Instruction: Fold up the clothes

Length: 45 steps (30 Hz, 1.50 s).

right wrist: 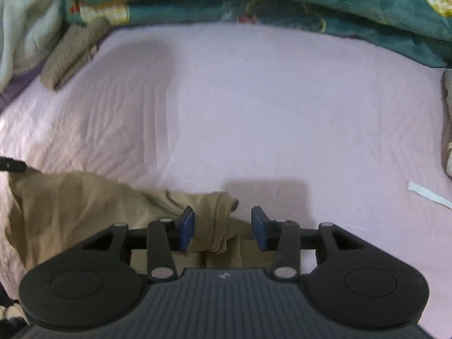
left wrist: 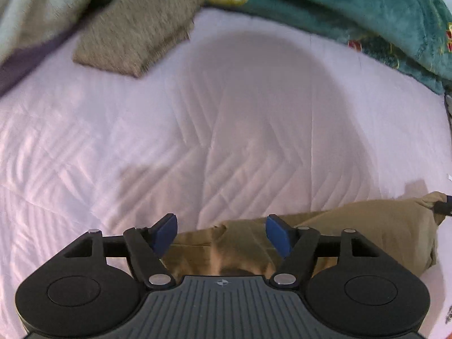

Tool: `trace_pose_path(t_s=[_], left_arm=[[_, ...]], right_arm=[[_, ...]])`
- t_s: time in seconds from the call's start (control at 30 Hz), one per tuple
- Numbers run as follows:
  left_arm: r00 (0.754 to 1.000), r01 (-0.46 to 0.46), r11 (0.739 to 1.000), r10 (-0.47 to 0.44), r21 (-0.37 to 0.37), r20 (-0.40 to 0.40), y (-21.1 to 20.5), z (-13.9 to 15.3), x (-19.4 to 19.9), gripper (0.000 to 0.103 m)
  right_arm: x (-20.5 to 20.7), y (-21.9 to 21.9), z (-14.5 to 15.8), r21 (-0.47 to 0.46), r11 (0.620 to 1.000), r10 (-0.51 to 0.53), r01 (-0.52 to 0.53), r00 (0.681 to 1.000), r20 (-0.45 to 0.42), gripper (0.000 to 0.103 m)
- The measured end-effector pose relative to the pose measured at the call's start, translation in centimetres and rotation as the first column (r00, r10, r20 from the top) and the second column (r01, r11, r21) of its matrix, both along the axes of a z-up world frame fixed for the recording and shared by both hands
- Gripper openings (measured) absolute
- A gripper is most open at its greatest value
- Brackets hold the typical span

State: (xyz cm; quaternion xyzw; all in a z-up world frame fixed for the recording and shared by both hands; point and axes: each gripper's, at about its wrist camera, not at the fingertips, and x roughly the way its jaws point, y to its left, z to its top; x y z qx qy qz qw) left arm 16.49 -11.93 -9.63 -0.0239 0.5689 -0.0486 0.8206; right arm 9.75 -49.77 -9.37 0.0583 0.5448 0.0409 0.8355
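A folded knit (left wrist: 132, 32) lies far left on the bed (left wrist: 254, 113), beside a teal blanket (left wrist: 353, 2) bunched along the far edge. The tan garment (left wrist: 367, 234) lies rumpled on the near part of the bed, under both claws. The left claw (left wrist: 222, 233) is spread wide above the garment's edge, its pads (left wrist: 166, 233) clear of the cloth and holding nothing. The right claw (right wrist: 222, 228) is also open, a bunched fold of garment (right wrist: 70, 206) lying between its pads, touching the left pad (right wrist: 187, 230). A pale strip (right wrist: 429, 193) lies far right.
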Motion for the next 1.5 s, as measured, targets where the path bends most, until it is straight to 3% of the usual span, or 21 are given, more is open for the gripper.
trace_pose_path(t_s=[0.23, 0.33, 0.5, 0.77, 0.97, 1.07, 1.2, 1.37, 1.5], left_arm=[[0.998, 0.045, 0.999, -0.045, -0.004, 0.047, -1.4, 3.7, -5.1, 0.071], [0.994, 0.083, 0.996, -0.081, -0.032, 0.072, -3.4, 3.8, -7.4, 0.071], [0.964, 0.171, 0.985, -0.175, 0.038, 0.198, -7.8, 1.1, -8.0, 0.071], [0.967, 0.182, 0.98, -0.194, 0.084, 0.166, -8.2, -4.8, -6.0, 0.071], [0.972, 0.166, 0.978, -0.184, 0.129, 0.148, -6.3, -6.4, -6.2, 0.072], [0.979, 0.116, 0.987, -0.133, 0.114, 0.156, -4.9, -5.5, -6.0, 0.072], [0.972, 0.058, 0.993, -0.079, 0.101, 0.219, -3.2, -2.7, -7.1, 0.072], [0.907, 0.073, 0.989, -0.121, 0.131, 0.402, -3.1, 3.2, -10.0, 0.072], [0.871, 0.081, 0.986, -0.141, 0.145, 0.471, -3.8, 6.4, -11.4, 0.072]], right_arm=[[-3.2, 1.3, 4.8, -0.116, 0.993, 0.003, 0.018, 0.985, 0.172, 0.043], [-4.2, 2.4, 5.4, -0.073, 0.997, 0.017, -0.004, 0.982, 0.186, 0.043], [-4.1, 8.2, 3.2, -0.054, 0.985, 0.17, -0.163, 0.967, 0.189, 0.043], [-1.7, 11.0, -1.7, -0.086, 0.965, 0.256, -0.246, 0.956, 0.142, 0.043], [-0.9, 7.3, -3.7, -0.154, 0.968, 0.213, -0.197, 0.973, 0.089, 0.039], [-0.7, 5.9, -3.2, -0.164, 0.968, 0.205, -0.188, 0.974, 0.096, 0.033], [-1.4, 5.3, -1.0, -0.181, 0.973, 0.169, -0.142, 0.975, 0.146, 0.038], [-3.7, 5.8, 2.9, -0.147, 0.982, 0.151, -0.117, 0.957, 0.246, 0.043], [-5.3, 7.1, 4.9, -0.126, 0.983, 0.166, -0.134, 0.942, 0.291, 0.045]])
